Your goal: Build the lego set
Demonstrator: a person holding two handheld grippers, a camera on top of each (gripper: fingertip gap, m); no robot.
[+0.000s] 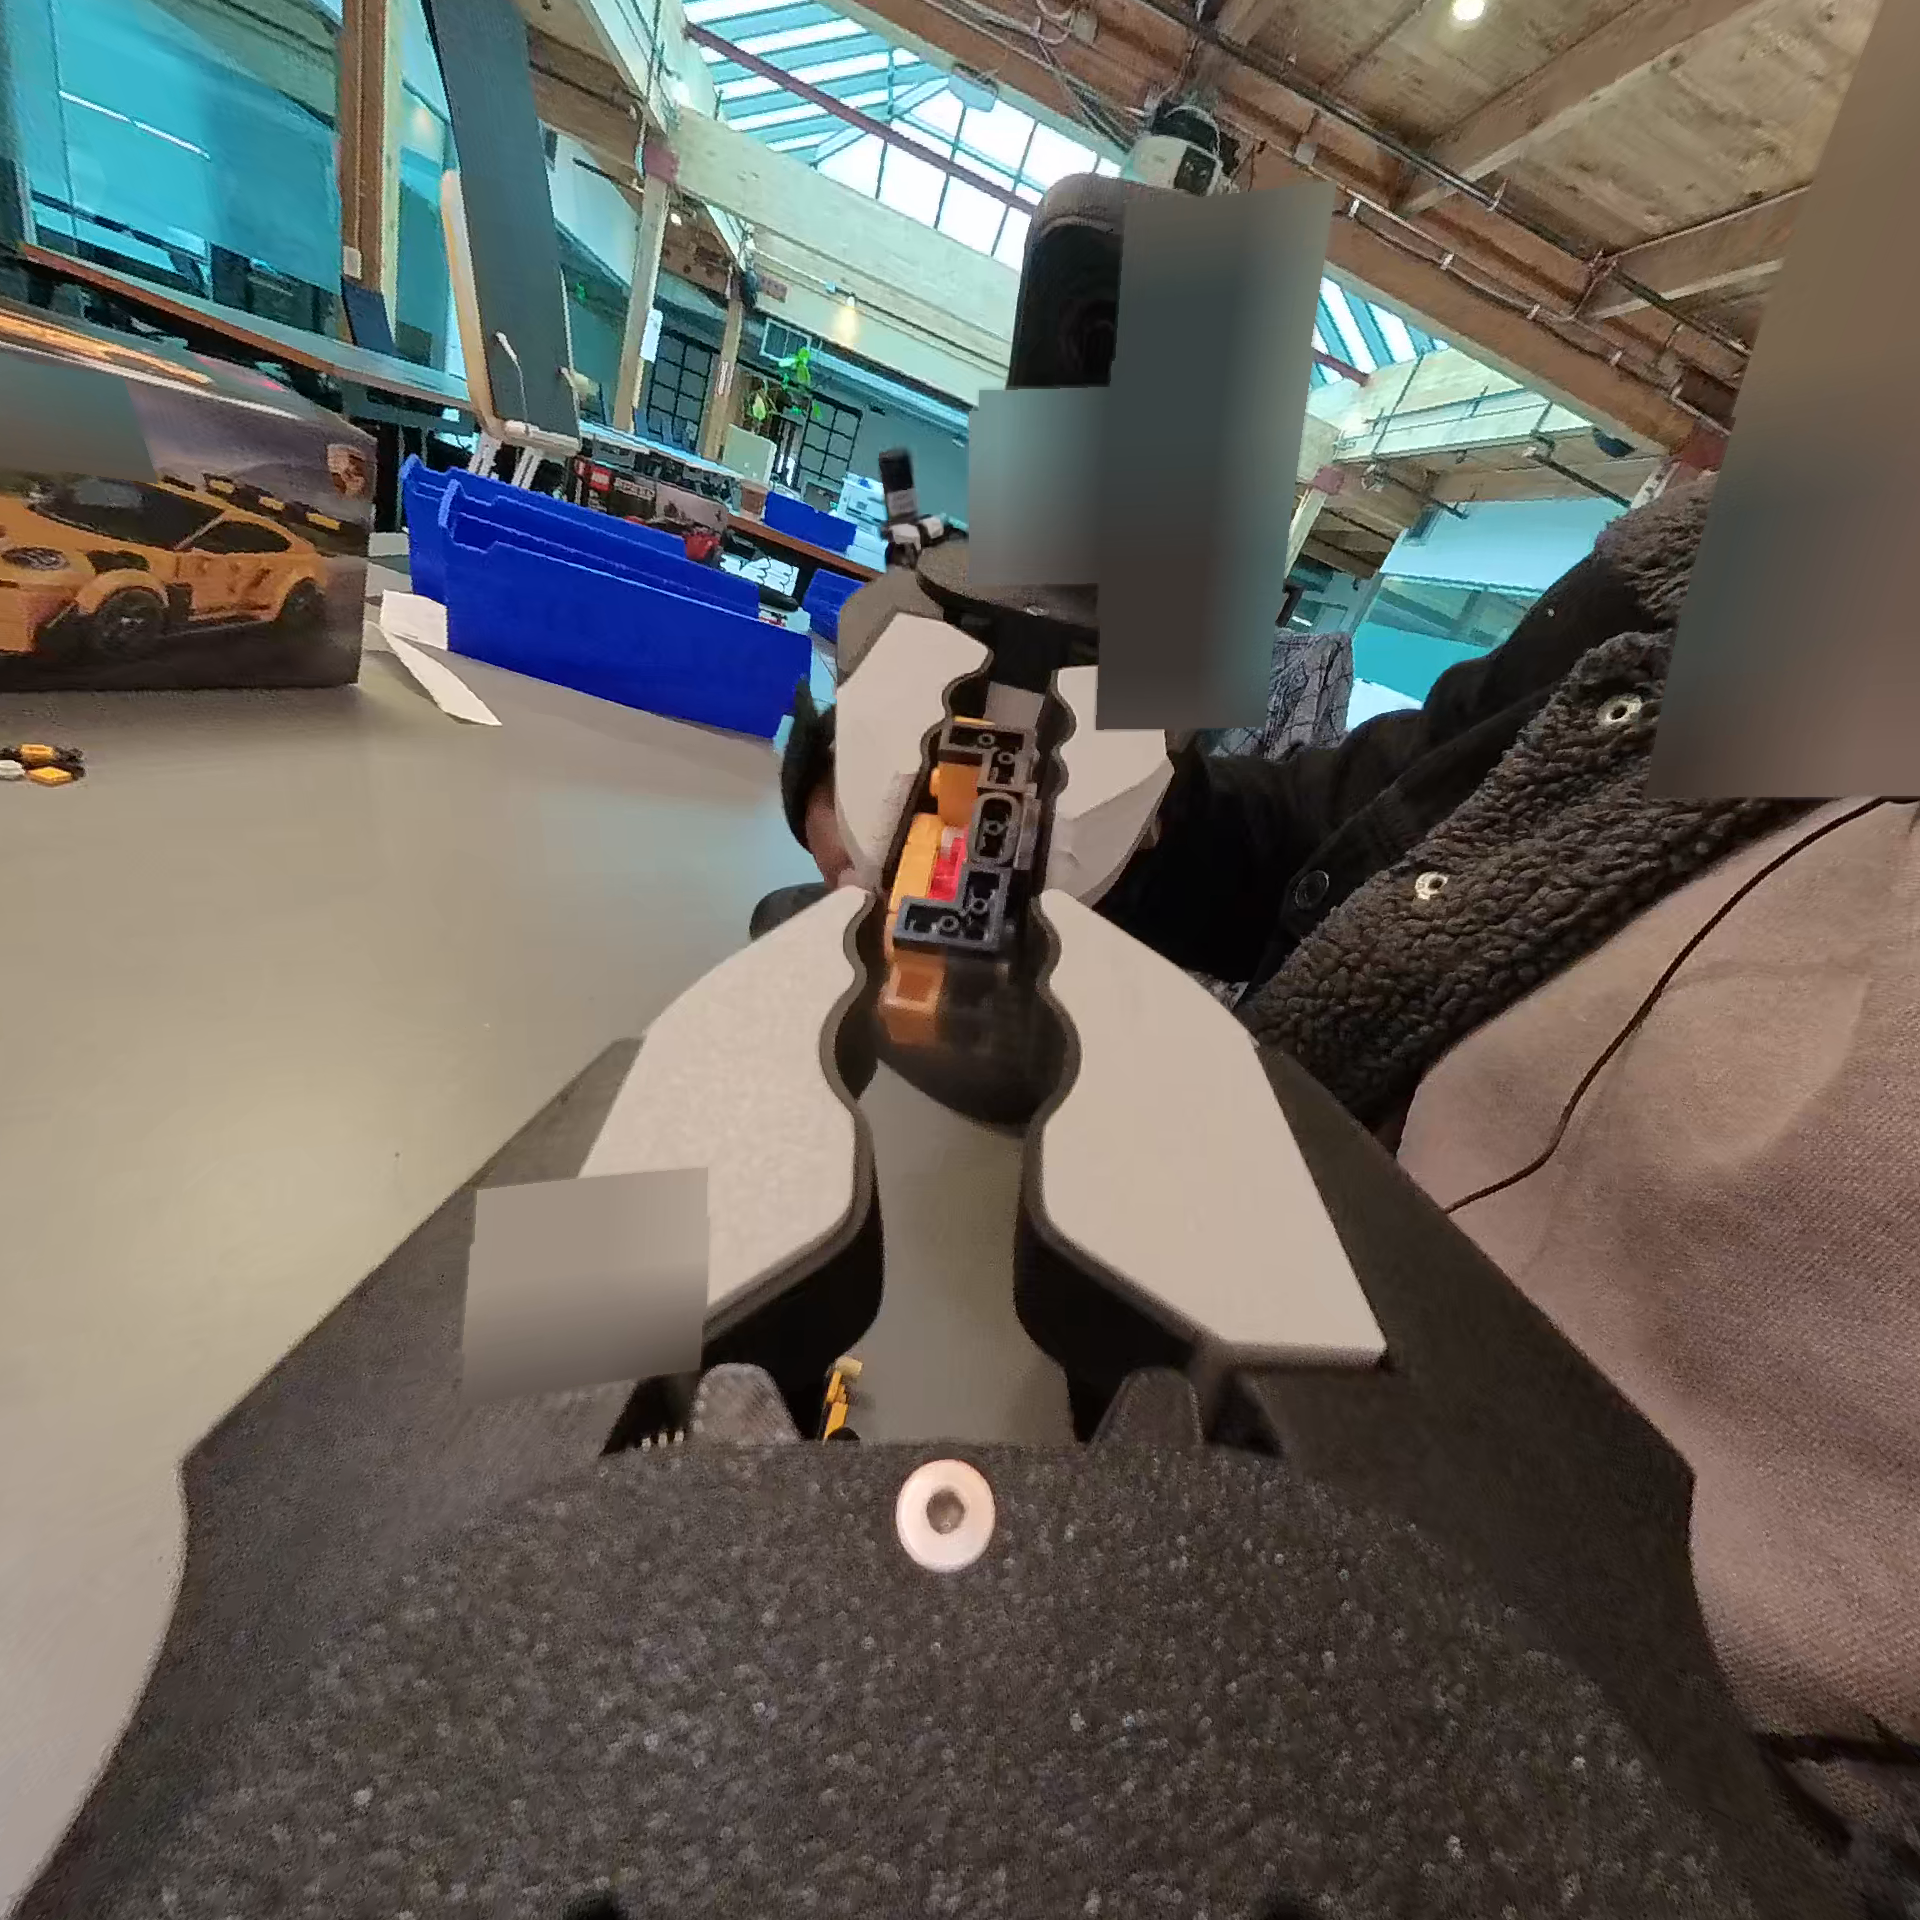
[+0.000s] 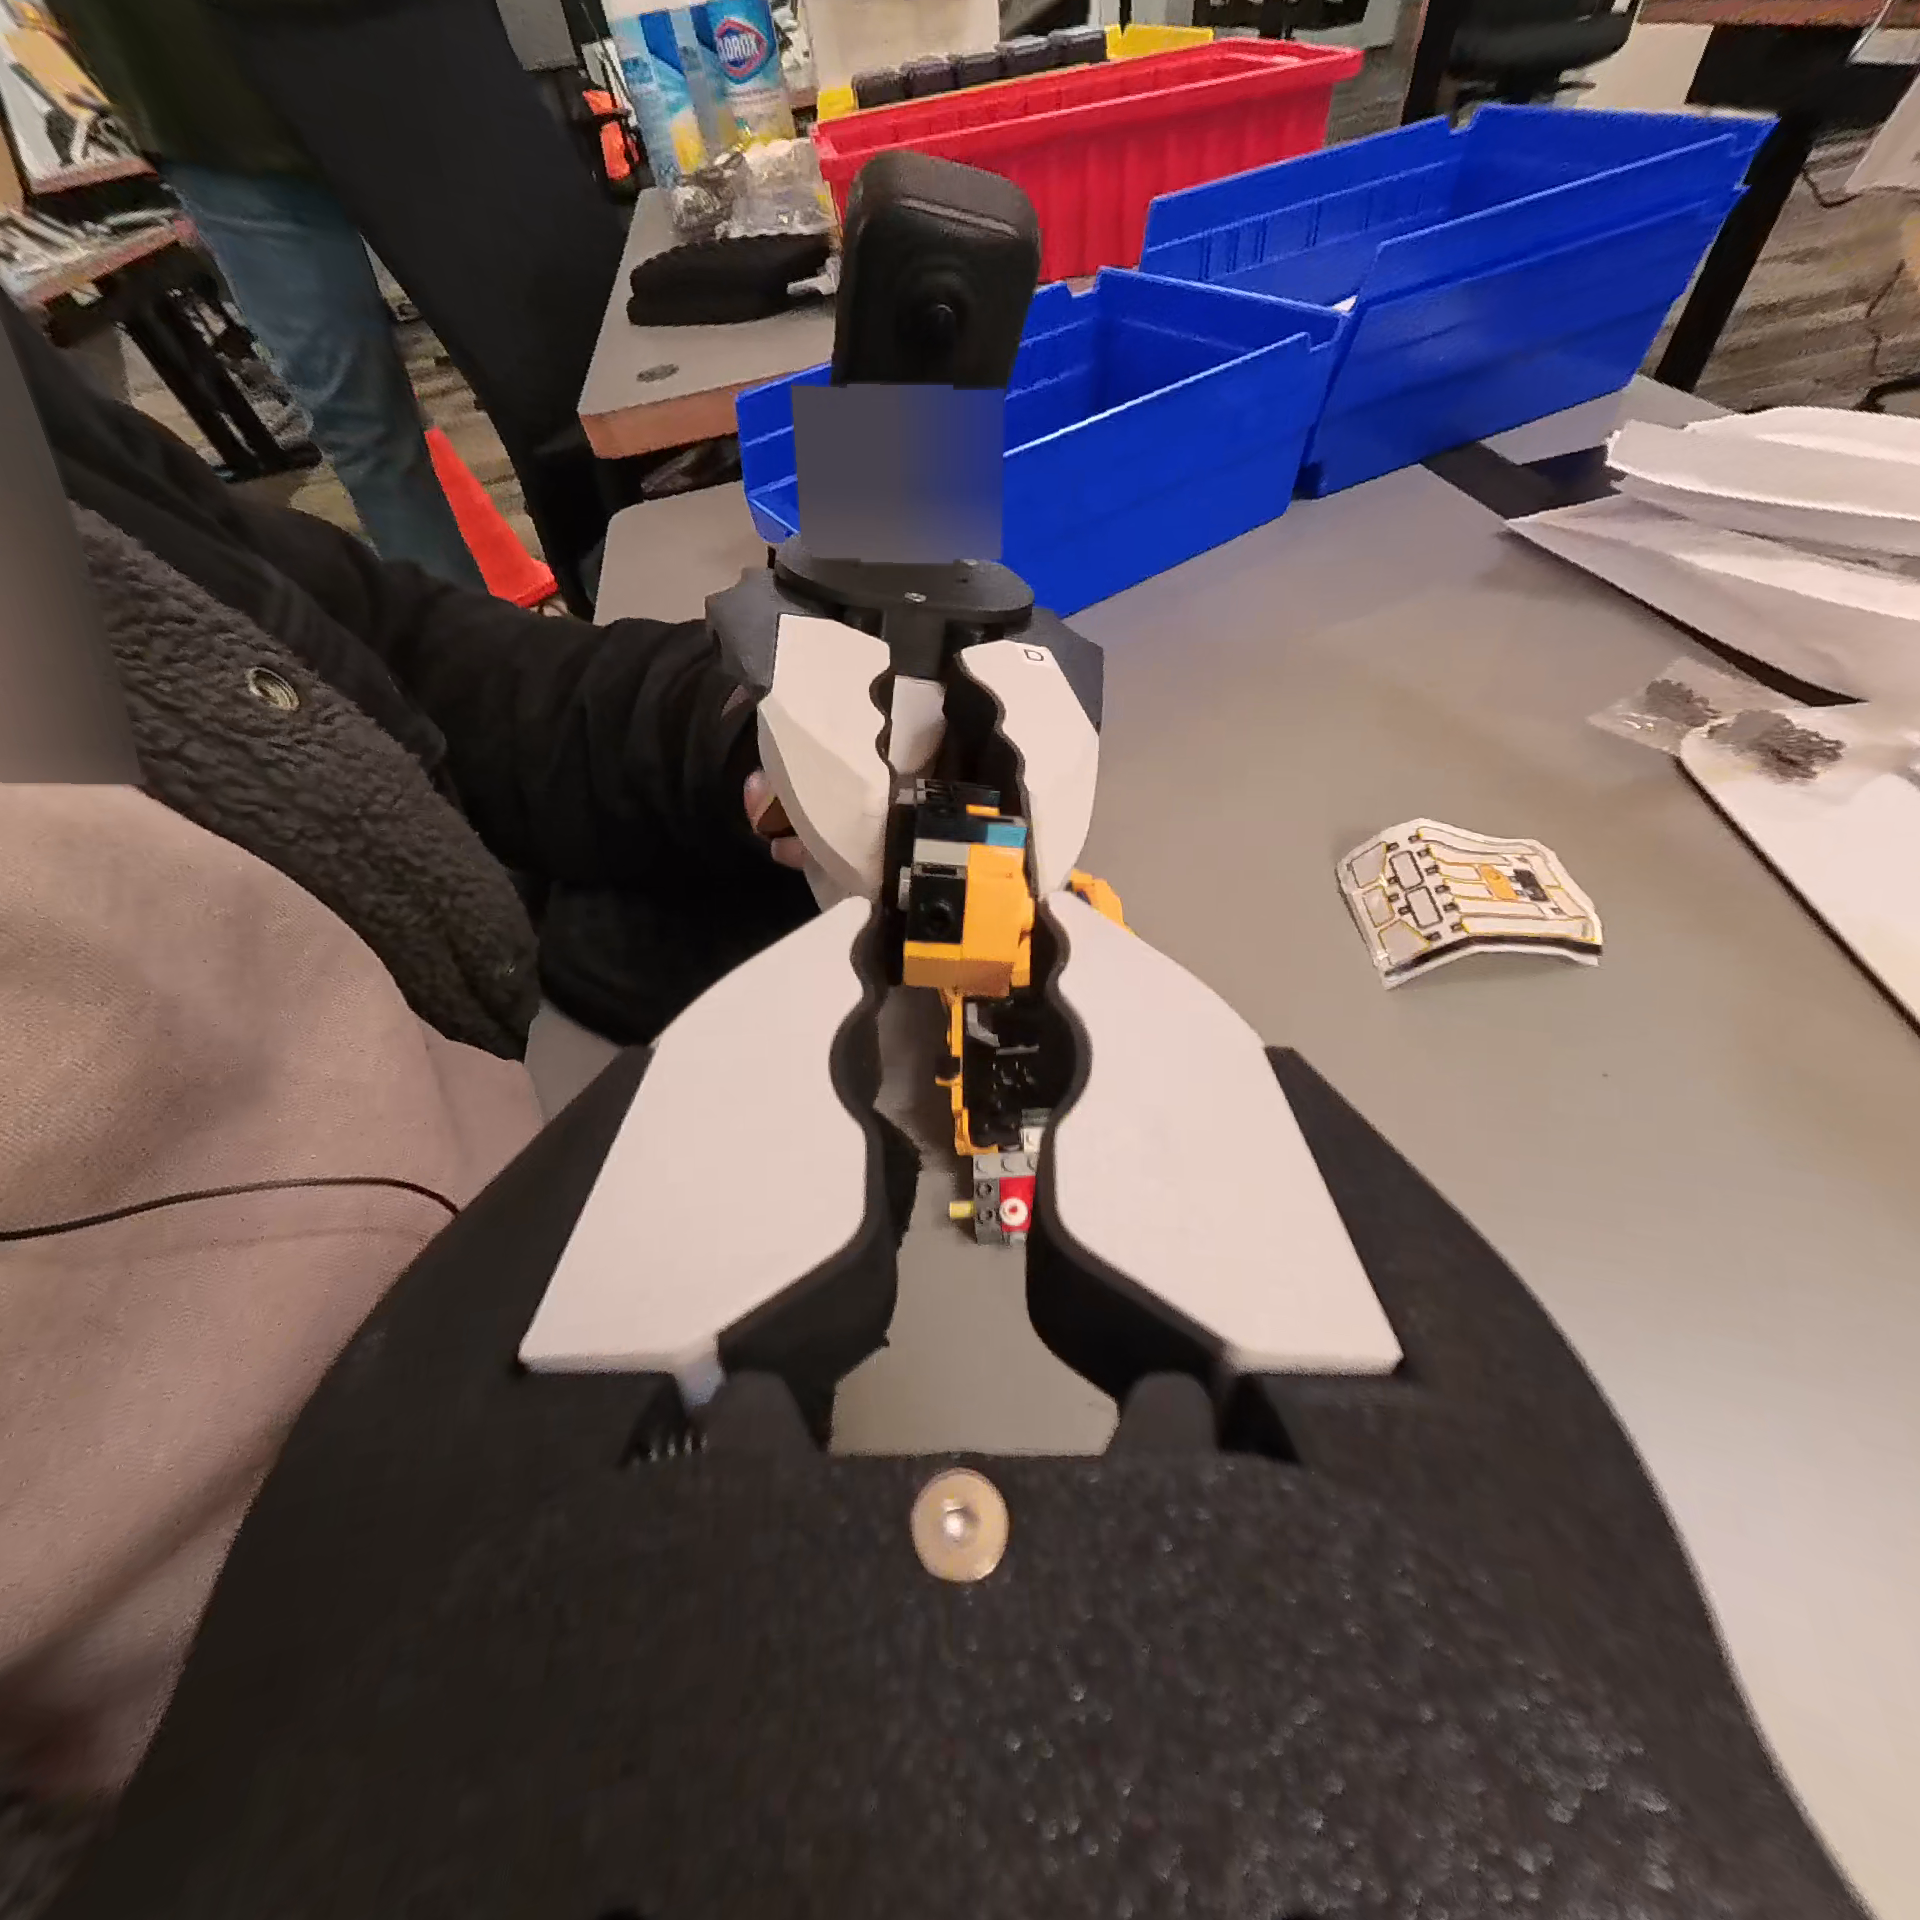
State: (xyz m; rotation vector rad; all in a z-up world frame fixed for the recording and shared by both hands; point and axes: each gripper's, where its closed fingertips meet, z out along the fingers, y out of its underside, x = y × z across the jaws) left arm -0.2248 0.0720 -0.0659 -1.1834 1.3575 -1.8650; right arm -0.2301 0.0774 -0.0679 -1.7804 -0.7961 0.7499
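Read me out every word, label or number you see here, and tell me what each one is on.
I don't quote writing; these bear it:
Set box: printed, partly masked.
Wipes canisters: brand labels.
Sticker sheet: too small to read.
Lego build: none readable.

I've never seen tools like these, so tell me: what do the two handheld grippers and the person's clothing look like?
Each gripper, left and right, has a speckled black body, one pale round screw and two flat light-grey fingers with wavy black inner edges. A rounded black camera stands on top of the left one. The person wears a black sleeve, a dark fleecy jacket with snaps, and a taupe top crossed by a thin cable.
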